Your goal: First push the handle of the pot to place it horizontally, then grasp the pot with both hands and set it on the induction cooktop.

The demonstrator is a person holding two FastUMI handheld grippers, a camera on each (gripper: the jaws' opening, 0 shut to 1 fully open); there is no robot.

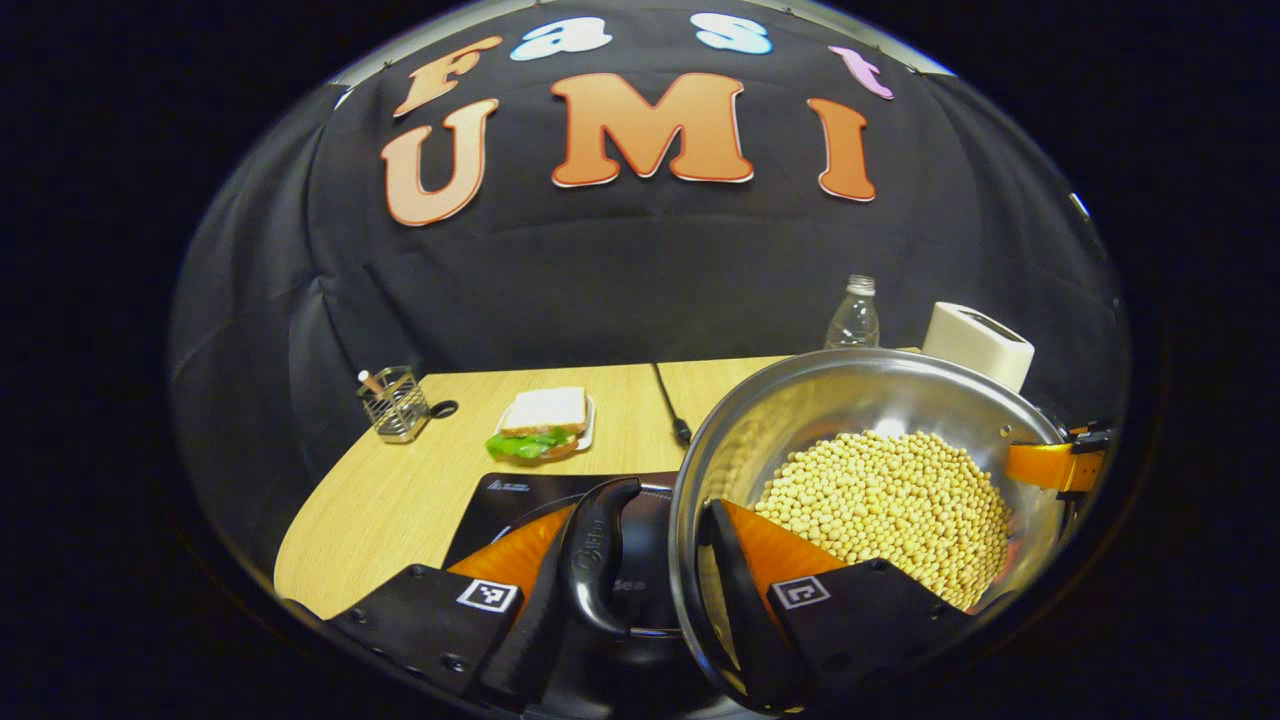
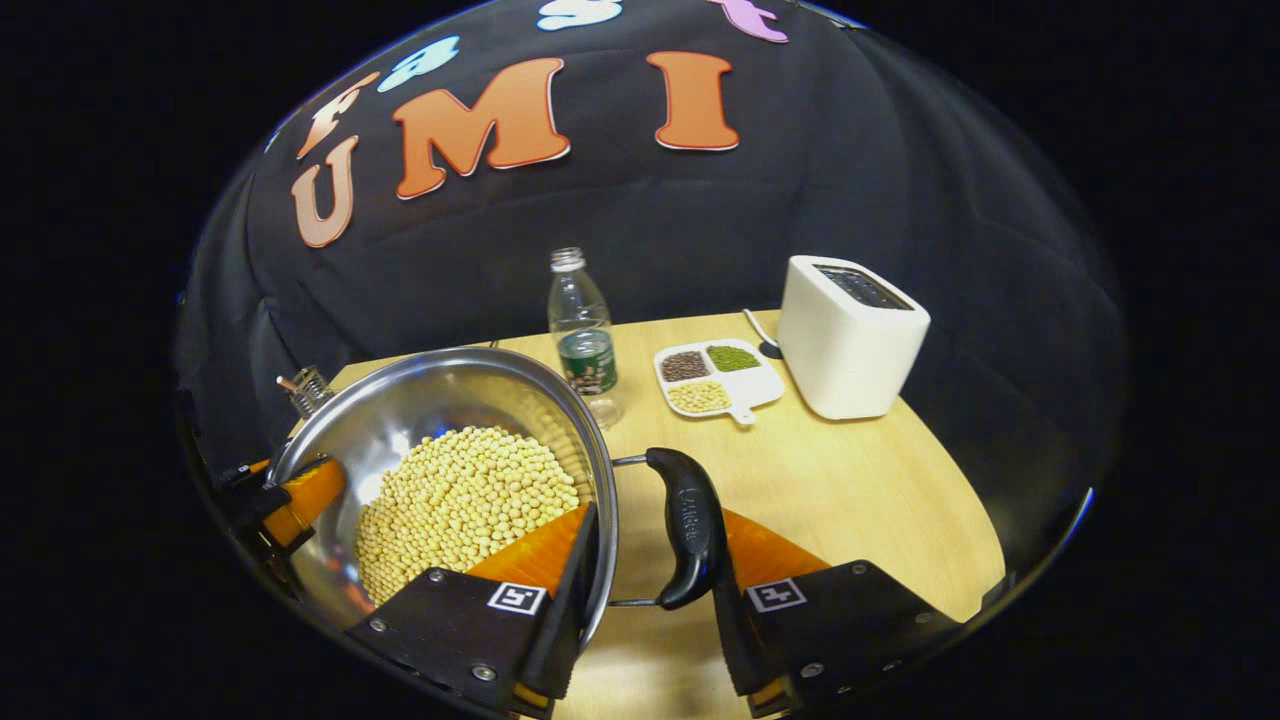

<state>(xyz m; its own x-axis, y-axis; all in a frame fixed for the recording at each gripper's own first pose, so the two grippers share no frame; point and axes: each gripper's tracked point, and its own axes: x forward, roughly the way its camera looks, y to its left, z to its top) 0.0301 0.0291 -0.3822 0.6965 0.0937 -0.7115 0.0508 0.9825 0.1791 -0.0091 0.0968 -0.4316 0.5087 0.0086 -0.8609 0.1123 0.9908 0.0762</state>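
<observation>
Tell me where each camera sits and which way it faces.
Left gripper view: rides the left hand-held gripper, facing the booth's back wall over the pot; its fingers straddle the pot's handle and rim above the induction cooktop.
Right gripper view: rides the right hand-held gripper, facing the back wall; its fingers straddle the opposite handle and rim.
Both share the pot of beans, bottle and toaster.

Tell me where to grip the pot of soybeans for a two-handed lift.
Grip the pot at its two opposite black loop handles, one gripper from each side, one finger inside the rim and one outside; the handles stick out level, on opposite sides, balancing the bean load.
</observation>
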